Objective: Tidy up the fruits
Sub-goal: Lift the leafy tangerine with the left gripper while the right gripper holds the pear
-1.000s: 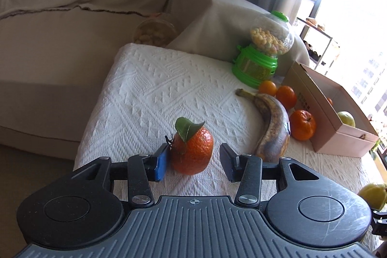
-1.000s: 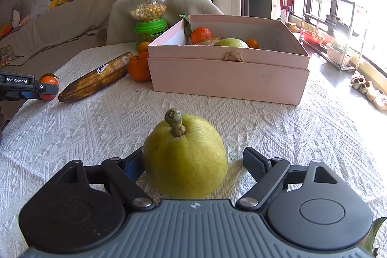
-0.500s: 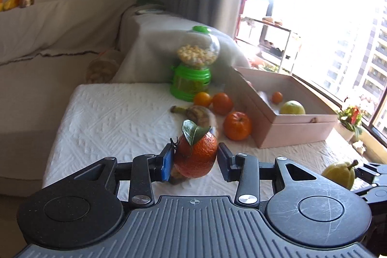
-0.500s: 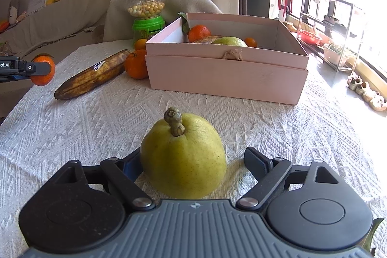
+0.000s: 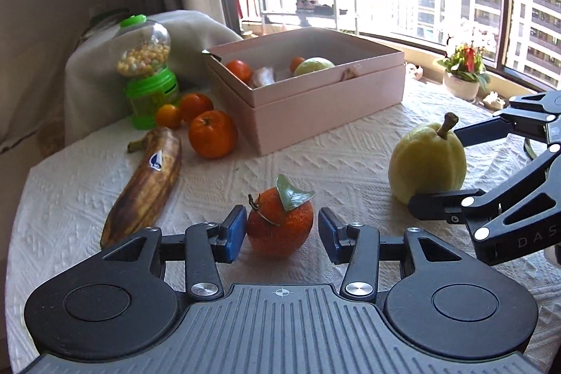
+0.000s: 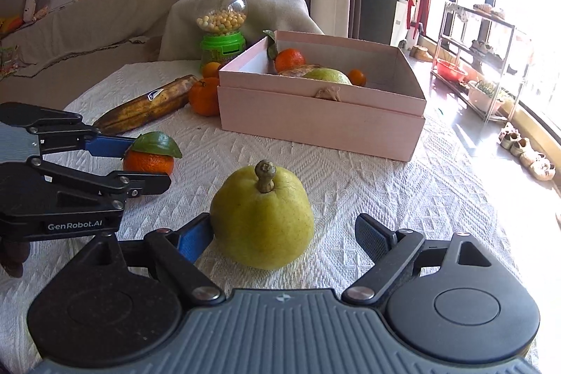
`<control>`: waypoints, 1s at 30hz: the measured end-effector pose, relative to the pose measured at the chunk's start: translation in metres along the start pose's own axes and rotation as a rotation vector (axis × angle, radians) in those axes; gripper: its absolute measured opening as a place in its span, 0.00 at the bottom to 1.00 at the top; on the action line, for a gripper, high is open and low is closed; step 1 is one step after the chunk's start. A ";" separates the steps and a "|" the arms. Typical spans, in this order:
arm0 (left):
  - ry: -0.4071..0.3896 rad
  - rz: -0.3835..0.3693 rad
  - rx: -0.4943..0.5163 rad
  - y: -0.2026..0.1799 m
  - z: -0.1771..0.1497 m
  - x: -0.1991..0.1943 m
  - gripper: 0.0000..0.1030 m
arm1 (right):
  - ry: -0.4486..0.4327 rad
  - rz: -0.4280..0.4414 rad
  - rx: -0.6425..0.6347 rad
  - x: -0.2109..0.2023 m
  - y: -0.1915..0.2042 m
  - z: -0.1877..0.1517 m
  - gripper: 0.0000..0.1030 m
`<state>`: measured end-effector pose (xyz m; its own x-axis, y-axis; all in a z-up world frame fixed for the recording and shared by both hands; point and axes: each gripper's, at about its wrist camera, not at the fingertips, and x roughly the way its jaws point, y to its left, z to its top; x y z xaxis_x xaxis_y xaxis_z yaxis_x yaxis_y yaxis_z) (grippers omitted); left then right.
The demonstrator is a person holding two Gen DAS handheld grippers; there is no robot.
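An orange with a green leaf [image 5: 280, 222] sits on the white tablecloth between the open jaws of my left gripper [image 5: 280, 232]; there are gaps on both sides. It also shows in the right wrist view [image 6: 149, 160]. A yellow-green pear [image 6: 262, 217] stands upright on the cloth between the open jaws of my right gripper [image 6: 285, 239]; the left pad is close to it, the right pad is apart. The pear also shows in the left wrist view [image 5: 427, 160]. An open pink box [image 5: 326, 100] behind holds oranges and a green fruit.
A browned banana [image 5: 147, 190] and three oranges [image 5: 212, 134] lie left of the box. A green candy dispenser [image 5: 147, 76] stands at the back. The two grippers are close side by side. A covered sofa is behind; a window and shoe rack are on the right.
My left gripper carried the orange rightward toward the pear, set it on the cloth and opened. The right gripper stayed around the pear.
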<state>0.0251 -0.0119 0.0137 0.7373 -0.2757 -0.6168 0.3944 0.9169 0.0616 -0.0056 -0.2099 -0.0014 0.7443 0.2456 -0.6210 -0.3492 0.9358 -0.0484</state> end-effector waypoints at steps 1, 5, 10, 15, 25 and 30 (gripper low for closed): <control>0.004 -0.025 -0.031 0.004 0.000 0.000 0.50 | -0.001 0.004 -0.004 -0.001 0.001 -0.001 0.86; 0.055 -0.168 -0.161 0.015 0.000 0.005 0.50 | 0.001 0.025 0.014 -0.005 -0.002 -0.003 0.86; 0.055 -0.180 -0.165 0.010 0.001 0.003 0.50 | 0.001 0.018 0.020 -0.006 -0.004 -0.002 0.86; 0.034 -0.165 -0.154 0.009 0.007 -0.005 0.50 | 0.014 0.024 0.023 0.001 -0.003 -0.003 0.86; 0.044 -0.148 -0.146 0.007 0.010 -0.002 0.50 | 0.050 0.030 0.068 0.010 -0.008 -0.013 0.86; 0.047 -0.145 -0.147 0.007 0.011 0.000 0.50 | 0.066 0.026 0.059 0.010 -0.004 -0.015 0.91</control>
<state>0.0334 -0.0088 0.0227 0.6509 -0.3967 -0.6473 0.4071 0.9020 -0.1436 -0.0050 -0.2153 -0.0191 0.6957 0.2542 -0.6718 -0.3322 0.9431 0.0129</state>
